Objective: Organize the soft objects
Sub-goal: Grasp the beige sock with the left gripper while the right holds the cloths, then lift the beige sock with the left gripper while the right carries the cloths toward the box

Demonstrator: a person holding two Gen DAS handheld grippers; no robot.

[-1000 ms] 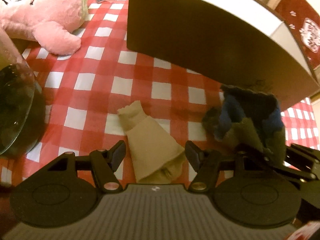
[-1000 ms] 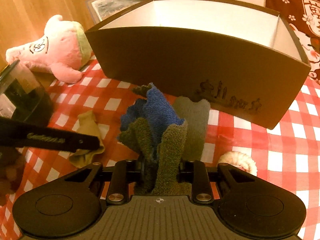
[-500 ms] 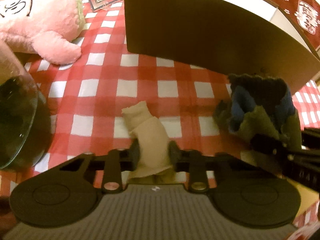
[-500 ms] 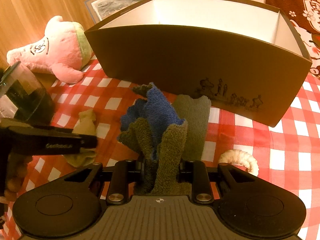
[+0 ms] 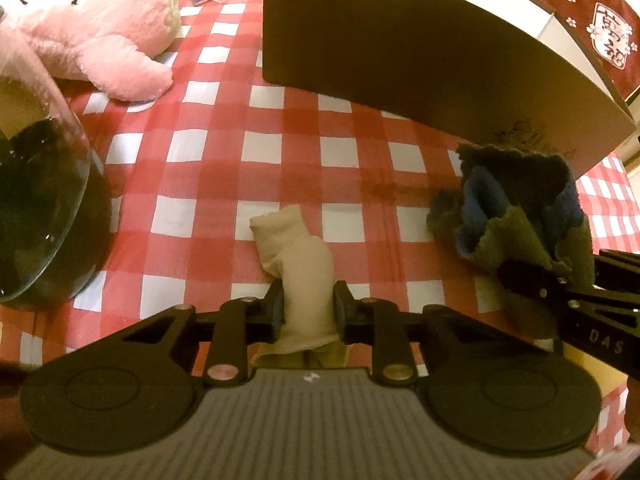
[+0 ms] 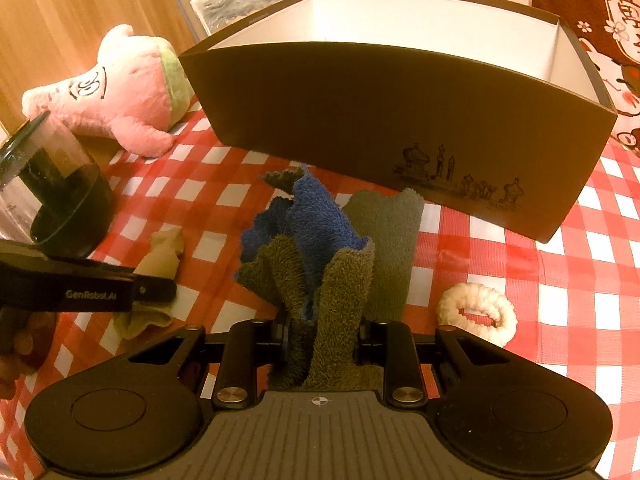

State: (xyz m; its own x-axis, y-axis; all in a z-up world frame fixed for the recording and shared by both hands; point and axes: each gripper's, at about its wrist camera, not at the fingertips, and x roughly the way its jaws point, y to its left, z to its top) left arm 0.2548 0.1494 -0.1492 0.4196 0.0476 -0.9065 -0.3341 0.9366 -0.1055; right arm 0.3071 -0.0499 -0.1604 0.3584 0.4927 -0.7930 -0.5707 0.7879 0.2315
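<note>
My left gripper [image 5: 308,304] is shut on a beige sock [image 5: 296,256] whose far end still lies on the red-and-white checked cloth. From the right wrist view the same sock [image 6: 162,256] shows beside the left gripper's black finger [image 6: 120,292]. My right gripper [image 6: 322,336] is shut on a bunched blue and olive terry cloth [image 6: 316,232], which stands up between its pads; the left wrist view catches that cloth [image 5: 516,208] at the right. A dark open box [image 6: 360,92] with a pale inside stands just behind both.
A pink plush toy [image 6: 120,92] lies at the back left. A dark glass jar [image 6: 52,196] stands at the left, close to the left gripper. A flat grey-green cloth [image 6: 392,248] and a white scrunchie [image 6: 476,312] lie on the table at the right.
My left gripper's jaws, wide open around the beige sock a second ago, have closed on it. The right gripper and its cloth have stayed put.
</note>
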